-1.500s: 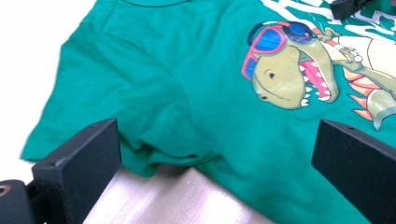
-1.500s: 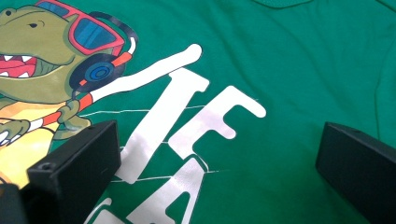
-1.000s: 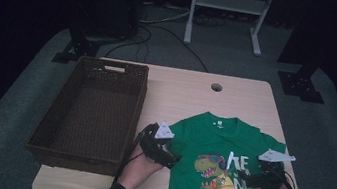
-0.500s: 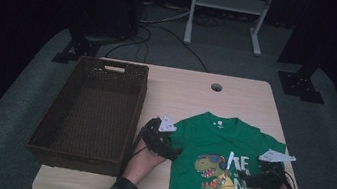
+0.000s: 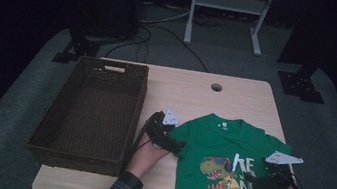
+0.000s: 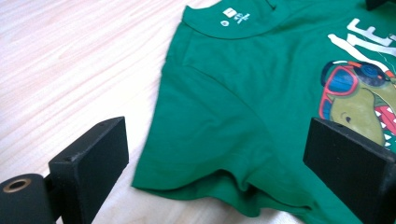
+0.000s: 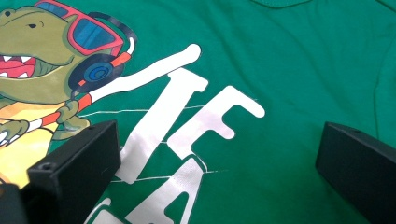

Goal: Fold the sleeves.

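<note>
Bare table (image 5: 196,98) lies at twelve o'clock of the green dinosaur T-shirt (image 5: 219,147); left gripper (image 5: 176,148) fingers spread wide over its sleeve hem, right gripper (image 5: 250,177) wide above the print.

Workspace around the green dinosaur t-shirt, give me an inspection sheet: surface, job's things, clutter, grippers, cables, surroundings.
Surface: light wooden table with a round hole near its far edge.
Job's things: green t-shirt lies flat, print up, on the table's right part; its sleeve hem is slightly rippled.
Clutter: brown wicker basket on the table's left part; nothing seen inside it.
Grippers: left gripper open, jaws astride the sleeve, having just closed a little, pads not pressing it; right gripper open over the white lettering.
Cables: a cable trails from the left gripper; more cables on the floor behind.
Surroundings: grey carpet, white frame legs, dark background.
</note>
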`<state>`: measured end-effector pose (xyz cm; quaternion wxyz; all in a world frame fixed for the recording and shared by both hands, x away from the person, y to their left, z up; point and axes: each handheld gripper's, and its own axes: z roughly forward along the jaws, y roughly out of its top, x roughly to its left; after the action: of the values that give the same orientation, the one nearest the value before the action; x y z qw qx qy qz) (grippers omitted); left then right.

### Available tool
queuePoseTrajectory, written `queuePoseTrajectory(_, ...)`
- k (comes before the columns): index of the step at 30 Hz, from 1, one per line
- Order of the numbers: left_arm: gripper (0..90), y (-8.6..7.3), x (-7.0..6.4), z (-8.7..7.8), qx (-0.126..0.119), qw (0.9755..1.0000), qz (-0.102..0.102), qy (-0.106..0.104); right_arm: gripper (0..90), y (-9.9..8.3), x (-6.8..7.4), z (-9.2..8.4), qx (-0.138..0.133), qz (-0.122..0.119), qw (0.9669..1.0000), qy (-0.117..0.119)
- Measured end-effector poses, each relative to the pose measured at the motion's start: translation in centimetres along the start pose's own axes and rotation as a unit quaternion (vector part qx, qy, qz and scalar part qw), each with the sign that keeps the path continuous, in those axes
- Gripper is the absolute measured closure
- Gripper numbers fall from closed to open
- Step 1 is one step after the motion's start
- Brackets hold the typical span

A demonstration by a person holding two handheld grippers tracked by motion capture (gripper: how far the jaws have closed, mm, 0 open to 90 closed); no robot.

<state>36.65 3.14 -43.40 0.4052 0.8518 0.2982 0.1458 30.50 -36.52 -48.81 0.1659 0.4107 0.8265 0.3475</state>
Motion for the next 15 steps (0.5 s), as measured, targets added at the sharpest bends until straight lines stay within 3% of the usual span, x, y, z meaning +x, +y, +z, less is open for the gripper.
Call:
queuePoseTrajectory(3, 5.9, 0.1, 0.3, 0.1, -0.003, 1.0000, 0.004, 0.005, 0.0, -0.1, -0.2, -0.1, 0.000, 0.001, 1.0000, -0.001)
queuePoseTrajectory(5, 10.9, 0.1, 0.4, 0.2, -0.009, 0.9999, 0.006, 0.002, 0.0, -0.2, -0.3, -0.2, 0.000, 0.001, 1.0000, -0.002)
queuePoseTrajectory(15, 18.6, -0.2, 1.6, 0.7, -0.006, 0.9999, -0.013, 0.001, 0.0, -0.2, -0.3, -0.2, 0.000, 0.001, 1.0000, -0.002)
